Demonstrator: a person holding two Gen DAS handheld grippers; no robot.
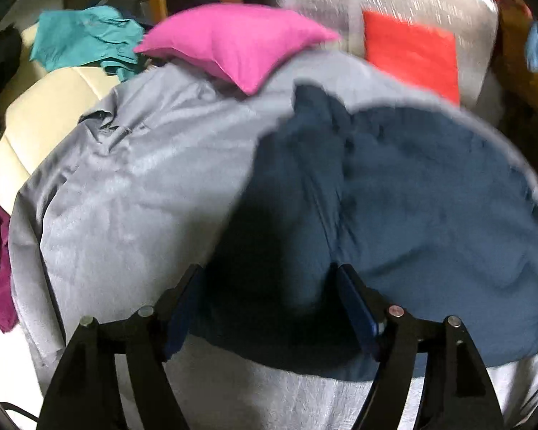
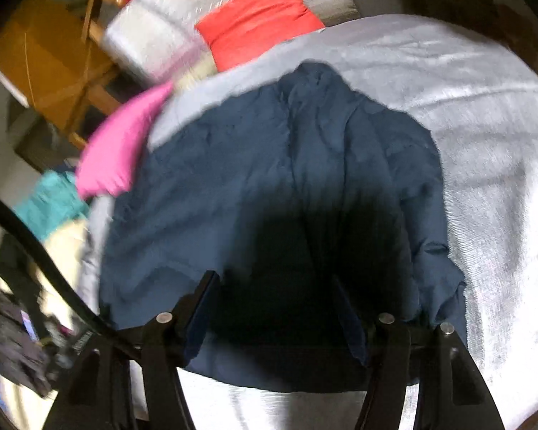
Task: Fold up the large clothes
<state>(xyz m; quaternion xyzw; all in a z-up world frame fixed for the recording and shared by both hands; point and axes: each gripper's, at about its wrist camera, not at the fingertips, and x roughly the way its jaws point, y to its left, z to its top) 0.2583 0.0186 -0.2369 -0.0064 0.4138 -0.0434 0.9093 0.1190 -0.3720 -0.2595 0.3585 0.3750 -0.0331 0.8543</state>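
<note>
navy garment [image 1: 430,193] | on grey sheet [image 1: 132,179], ahead of both grippers | left gripper [image 1: 269,279] wide, empty | right gripper [image 2: 274,283] wide, empty

1. Home, looks like a bedroom or living room used for laundry.
2. Soft surface under a grey sheet [image 1: 132,179], bed-like; can't tell whether bed or sofa.
3. Loose cushions at its far edge: pink pillow [image 1: 233,44], red cushion [image 1: 412,53].
4. Cream padded seat [image 1: 50,107] beside it, teal garment [image 1: 86,37] dumped on top.
5. Wooden furniture [image 2: 46,61] behind, orange-brown frame.
6. Navy garment [image 2: 269,179] spread on the sheet.
7. Clutter, soft furnishings, domestic lighting. No benches or racks.
</note>
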